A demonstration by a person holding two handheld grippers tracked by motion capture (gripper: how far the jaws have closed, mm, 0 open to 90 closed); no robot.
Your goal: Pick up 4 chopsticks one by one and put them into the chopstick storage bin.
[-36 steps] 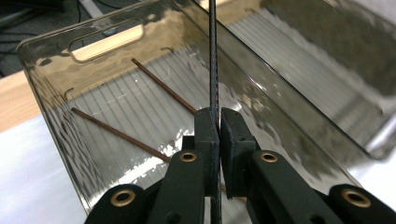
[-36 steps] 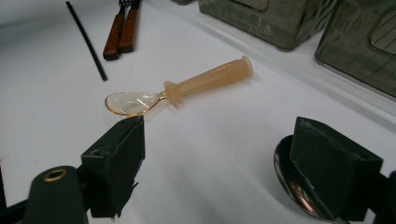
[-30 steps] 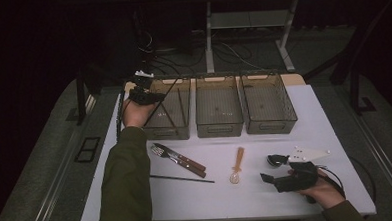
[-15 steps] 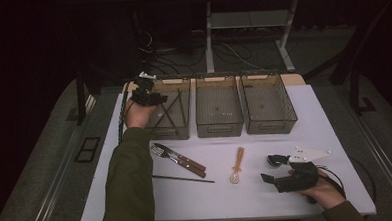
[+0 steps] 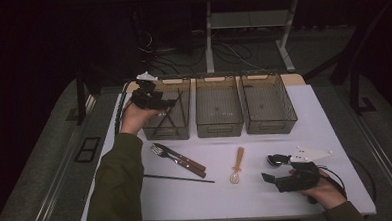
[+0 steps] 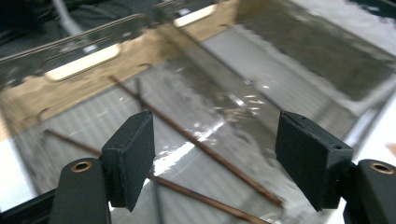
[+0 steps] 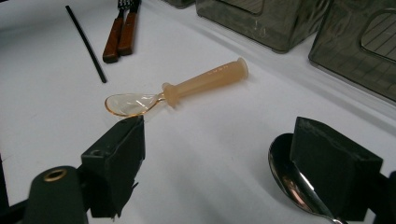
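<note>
While the left gripper point(image 6: 215, 163), its jaws just opened and empty, hung over the leftmost smoky plastic bin point(image 5: 166, 129) holding thin dark chopsticks point(image 6: 196, 142), sorting probably continued; the open right gripper point(image 7: 219, 172) flanked a steel spoon point(image 7: 289, 179).

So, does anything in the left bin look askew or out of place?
Slightly. In the left bin, the chopsticks lie crossed, not parallel, and one leans against the bin's wall. The left gripper, jaws just opened, holds nothing.
</note>
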